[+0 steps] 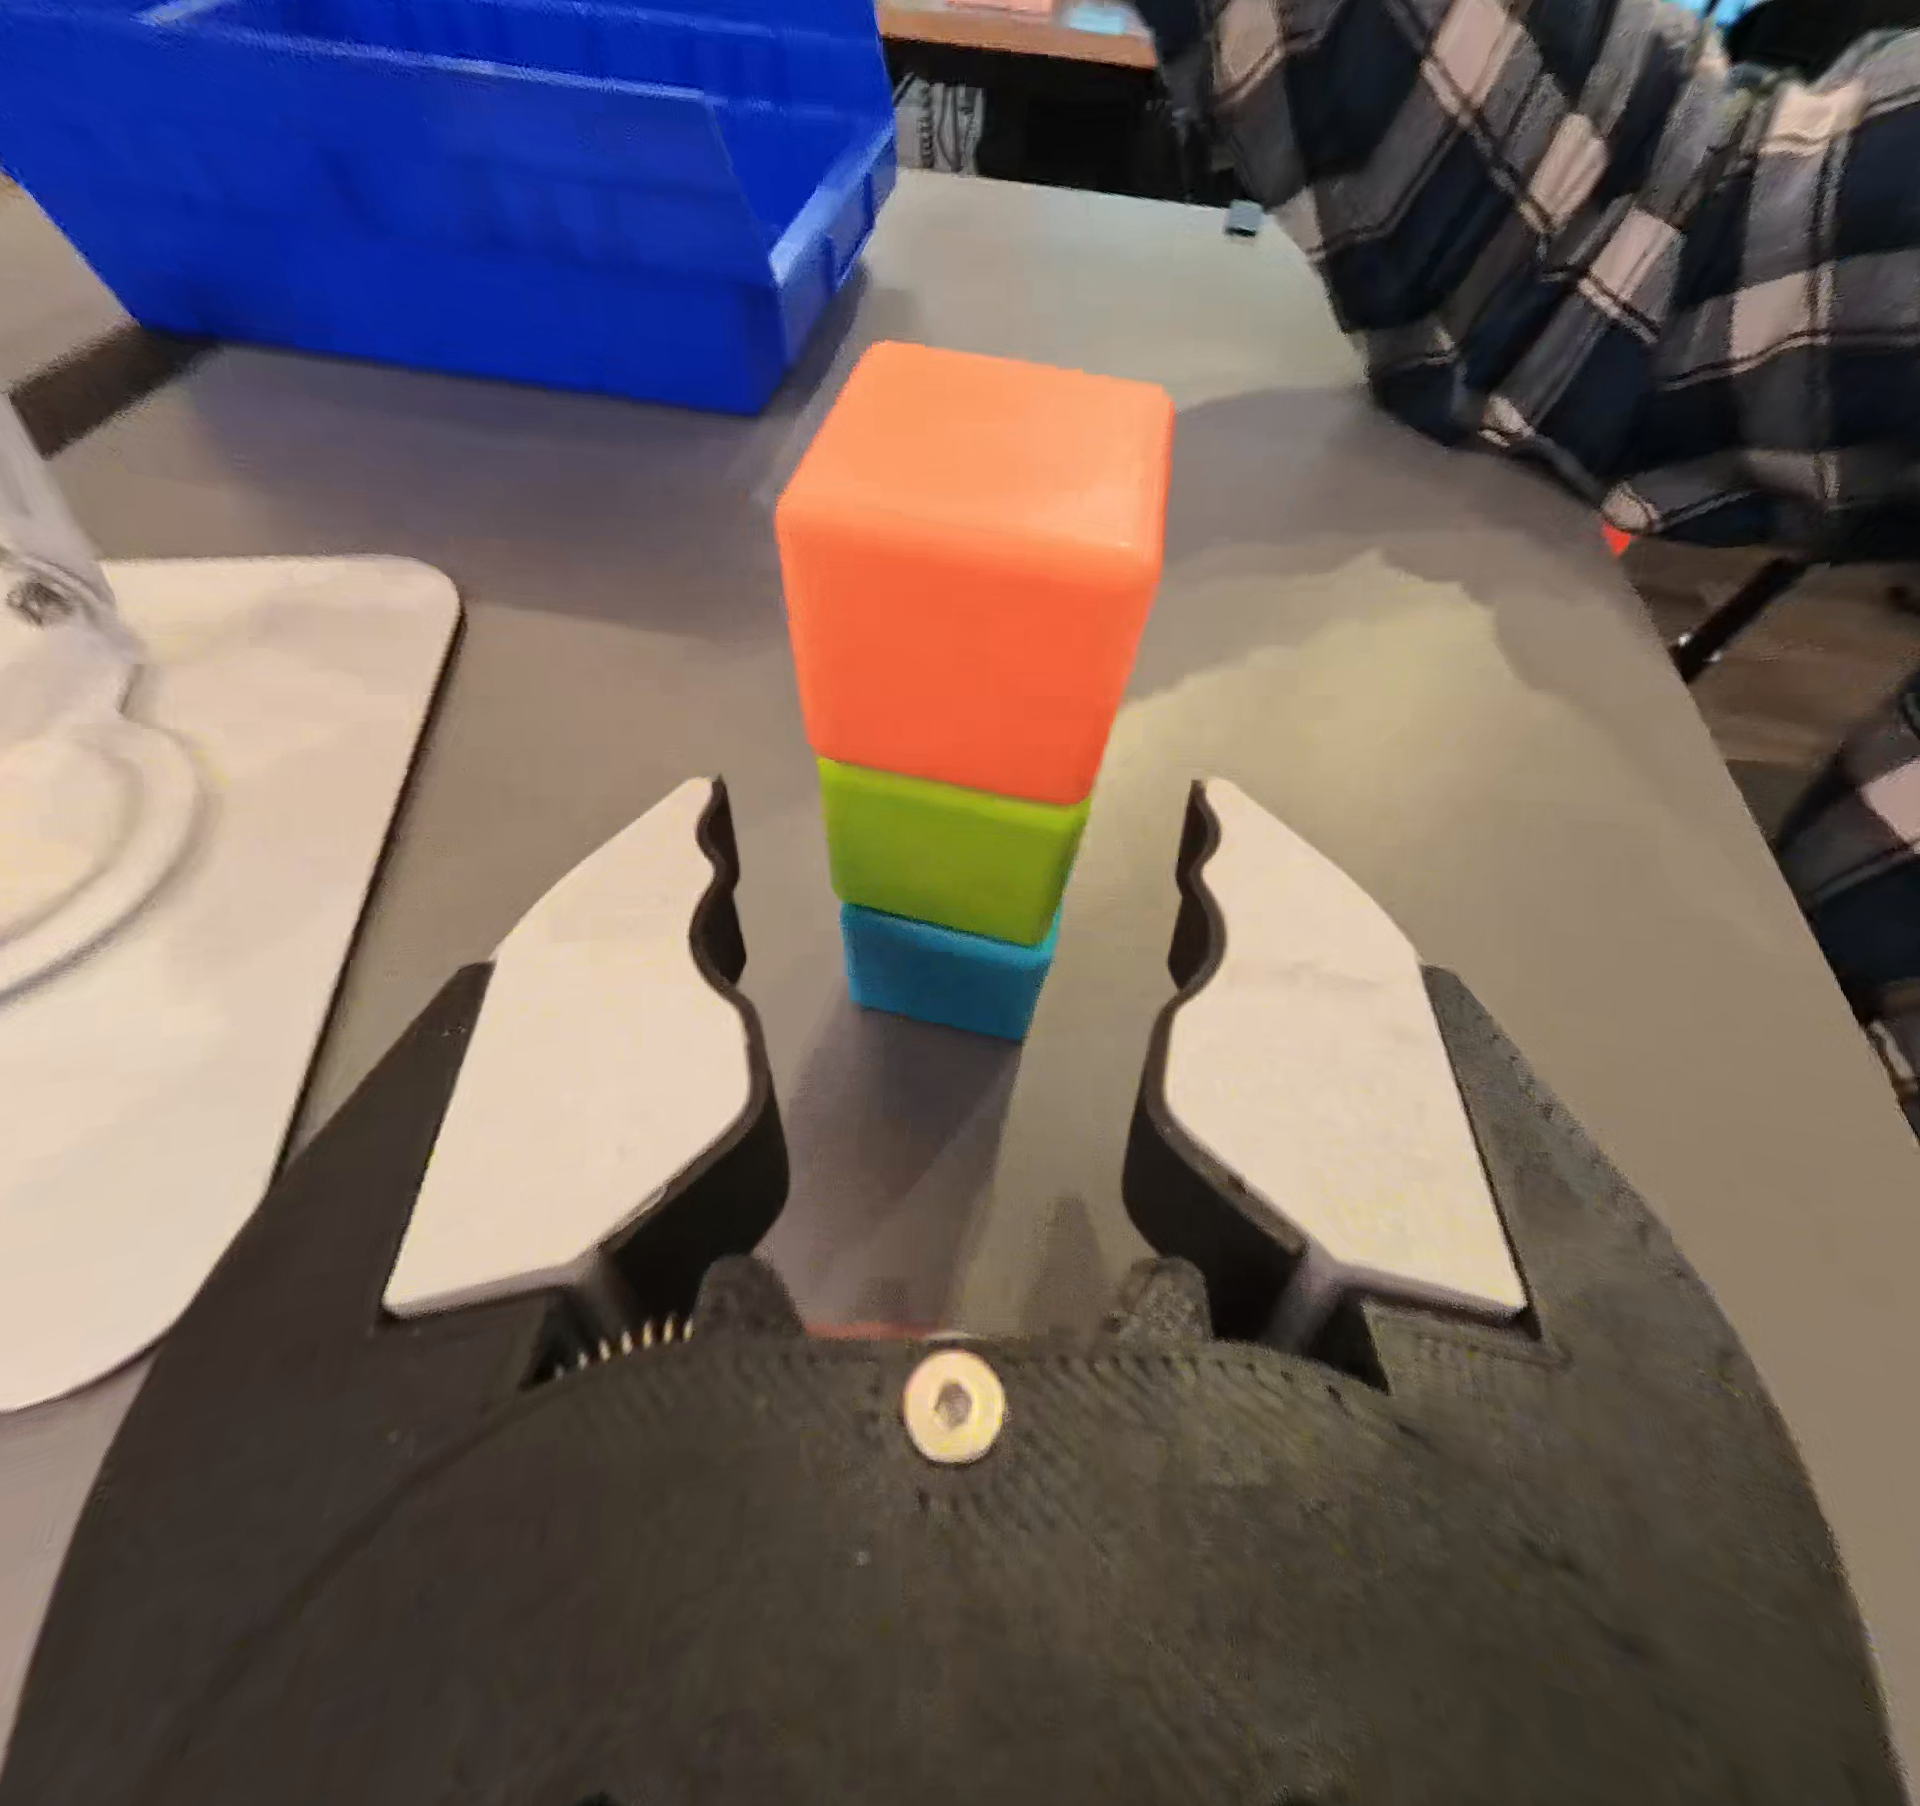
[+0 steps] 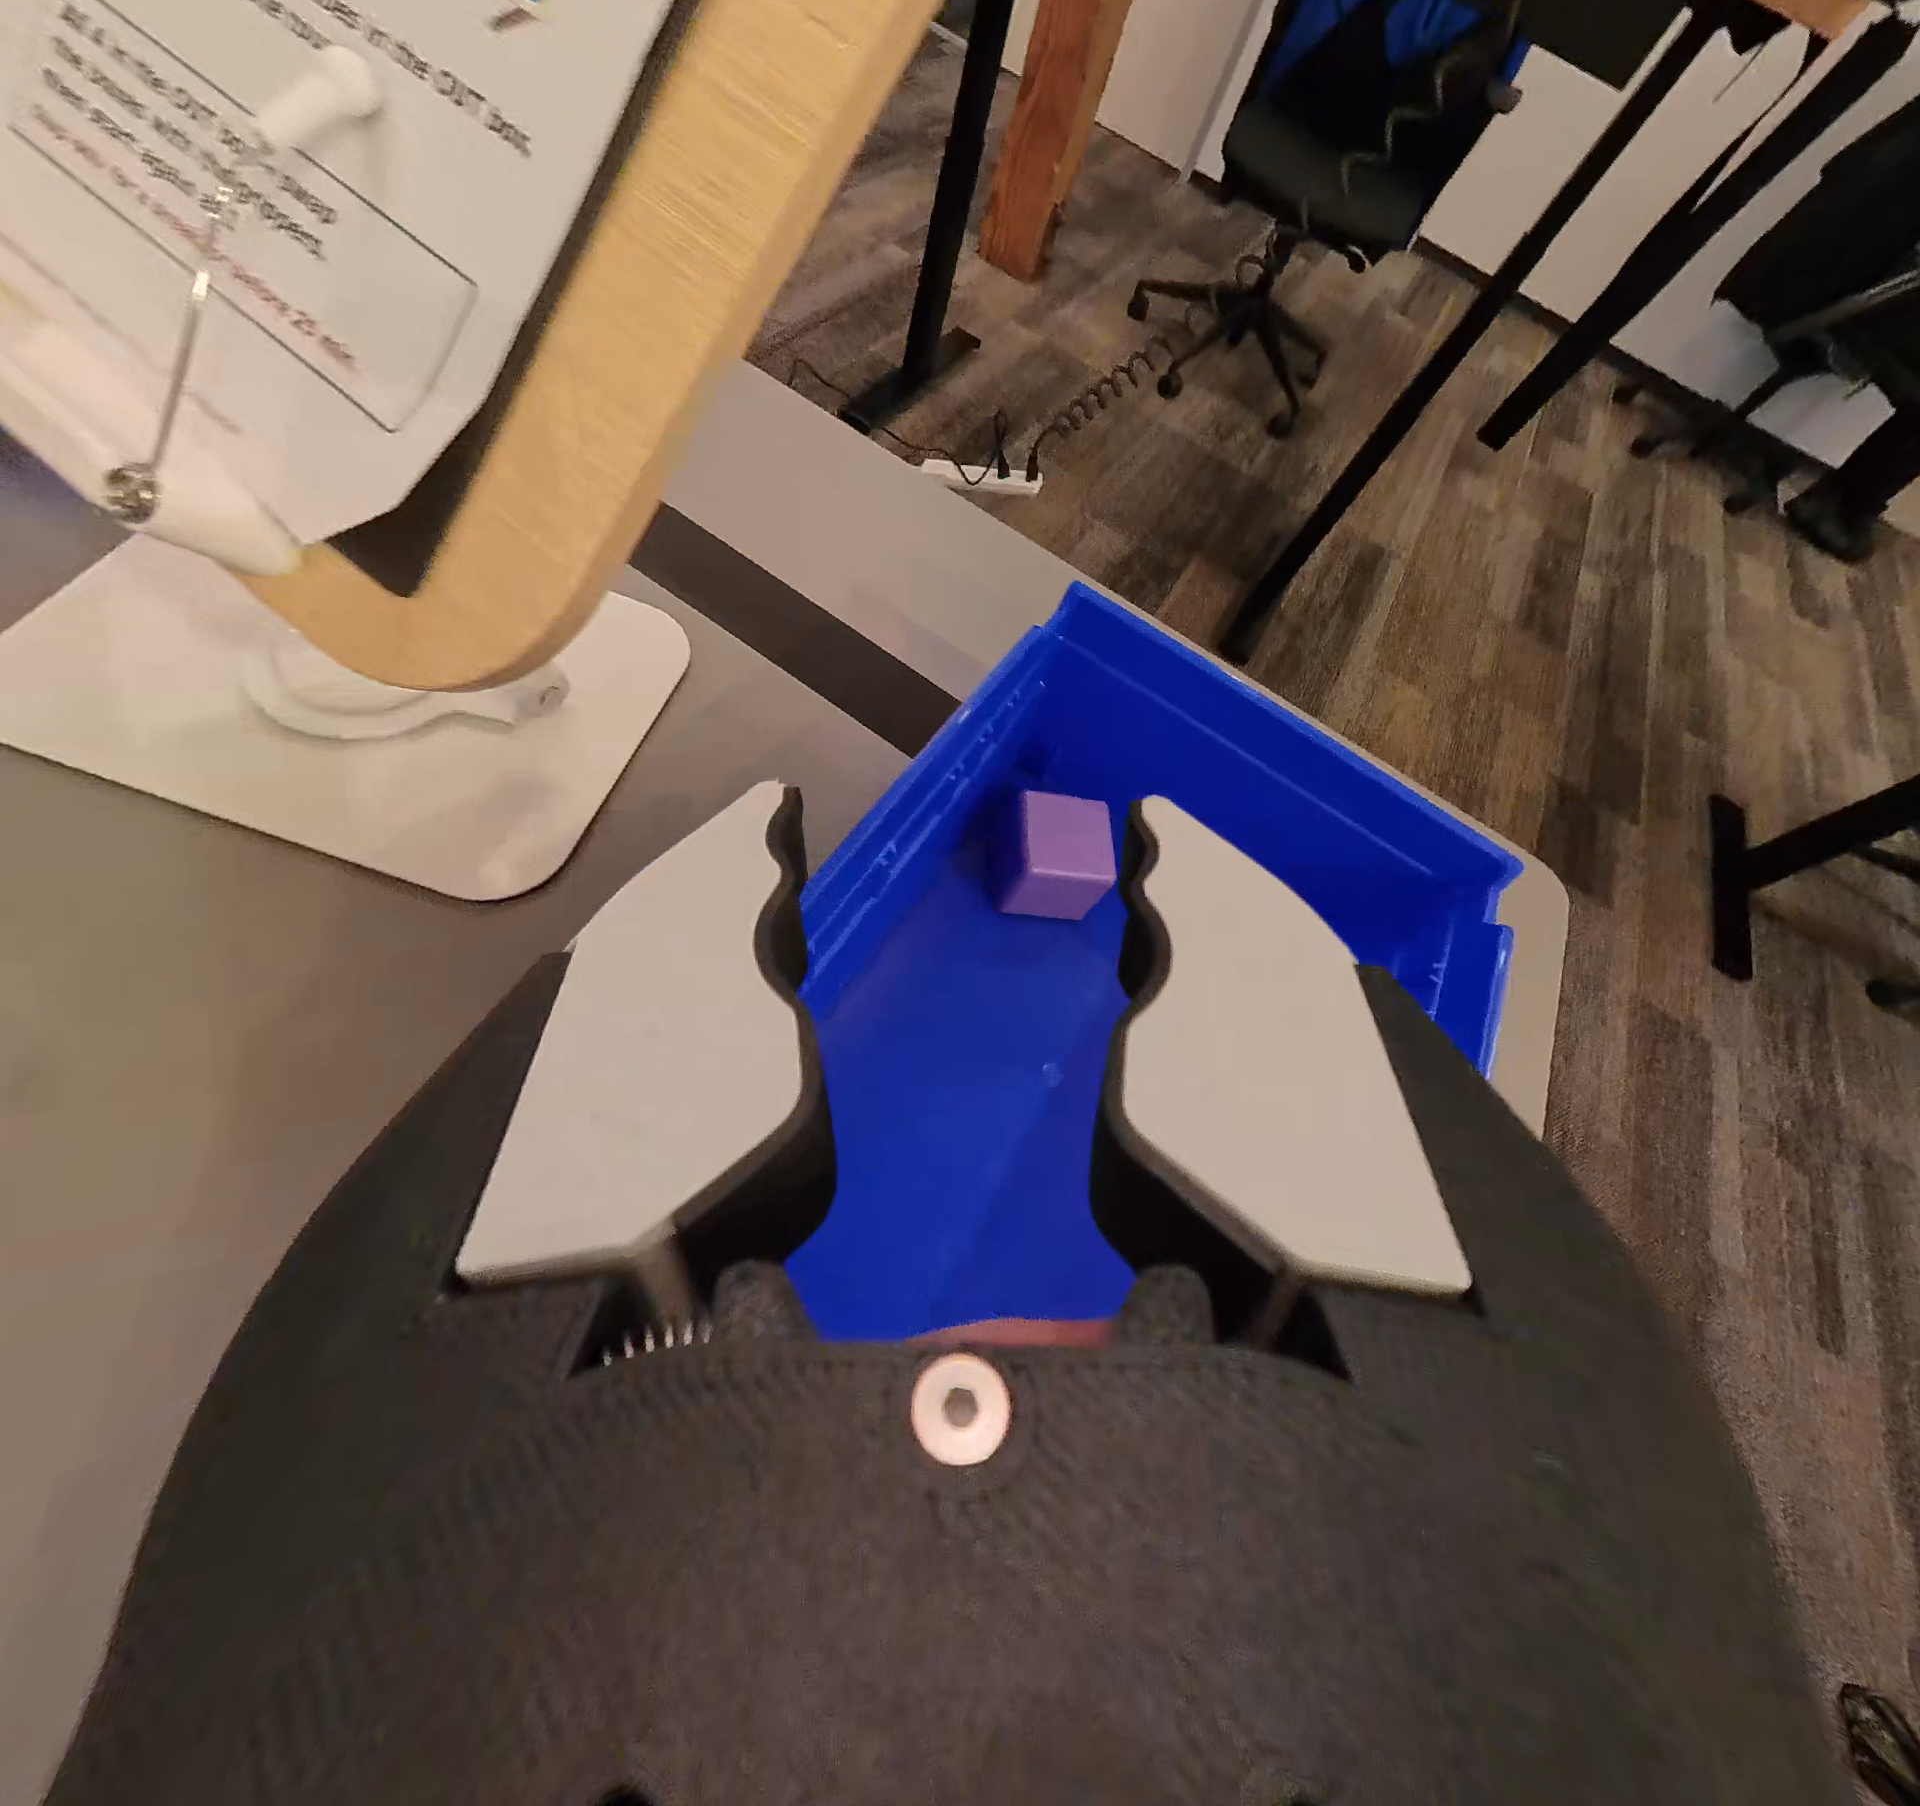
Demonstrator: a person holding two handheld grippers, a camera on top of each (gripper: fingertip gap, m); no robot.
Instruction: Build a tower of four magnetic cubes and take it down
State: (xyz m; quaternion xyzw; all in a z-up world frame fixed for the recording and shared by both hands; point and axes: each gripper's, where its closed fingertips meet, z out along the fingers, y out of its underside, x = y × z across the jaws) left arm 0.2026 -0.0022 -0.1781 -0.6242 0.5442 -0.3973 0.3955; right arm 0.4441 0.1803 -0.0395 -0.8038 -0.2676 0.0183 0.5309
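Observation:
A tower of three cubes stands on the dark grey table [image 1: 1299,821]: an orange cube [image 1: 966,572] on top, a green cube [image 1: 951,857] in the middle, a blue cube [image 1: 945,972] at the bottom. My left gripper [image 1: 961,806] is open and empty, its fingertips on either side of the tower's lower half, not touching it. My right gripper [image 2: 961,821] is open and empty above a blue bin [image 2: 1299,800]. A purple cube [image 2: 1055,852] lies on the bin's floor just beyond the fingertips.
A second blue bin [image 1: 468,198] stands at the table's back left. A white stand base [image 1: 208,873] with a wooden board [image 2: 644,250] and a printed sheet is on the left. A person's plaid sleeve [image 1: 1558,198] is at the right. The table edge [image 2: 1548,977] runs beside the right bin. The grippers' ends are close to 35 cm from one another. The orange cube [image 1: 966,572] sits 5 cm or so from the ends of my left fingers.

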